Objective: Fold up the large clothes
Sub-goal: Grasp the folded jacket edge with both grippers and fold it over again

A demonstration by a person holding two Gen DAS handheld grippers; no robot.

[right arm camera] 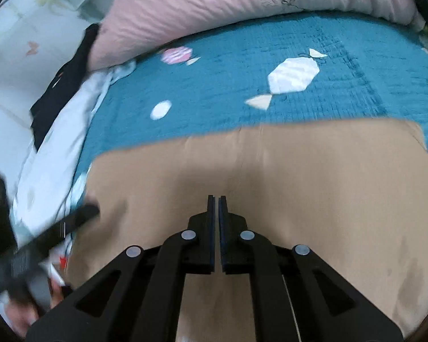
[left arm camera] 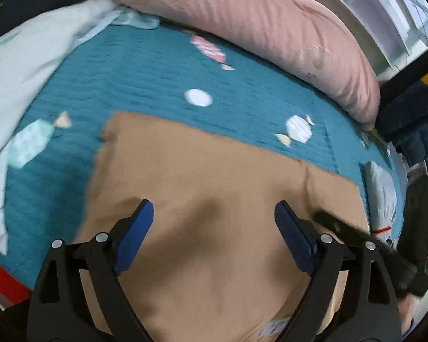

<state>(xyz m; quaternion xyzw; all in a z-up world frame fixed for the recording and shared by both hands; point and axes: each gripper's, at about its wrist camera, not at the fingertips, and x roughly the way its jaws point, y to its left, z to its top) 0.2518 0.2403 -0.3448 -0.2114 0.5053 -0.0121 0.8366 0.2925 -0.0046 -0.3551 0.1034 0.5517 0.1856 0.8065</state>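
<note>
A bed fills both views, covered by a teal quilt (left arm camera: 134, 77) sewn with candy-shaped patches, with a pink pillow (left arm camera: 242, 14) lying across its far side beyond both tools and a pale blue sheet (left arm camera: 22, 65) bunched off to the left of the left gripper. The tan garment (left arm camera: 214, 188) is spread flat on the quilt directly beneath and ahead of both tools, its far edge running straight across just past the fingertips. The left gripper (left arm camera: 214, 213) hangs over it with its blue-padded fingers spread wide and nothing between them. The right gripper (right arm camera: 216, 202) has its fingers drawn almost together with only a thin slit left; whether any cloth is pinched there cannot be told. The fabric looks light, soft and limp, so it would likely sag and crease when lifted, and its smooth face may slip from a shallow pinch. The far corners, ahead and out to each side of the tools, seem the sensible places to take hold. A small white tag (left arm camera: 276, 325) shows near the left gripper's base, but its print is too blurred to read.
</note>
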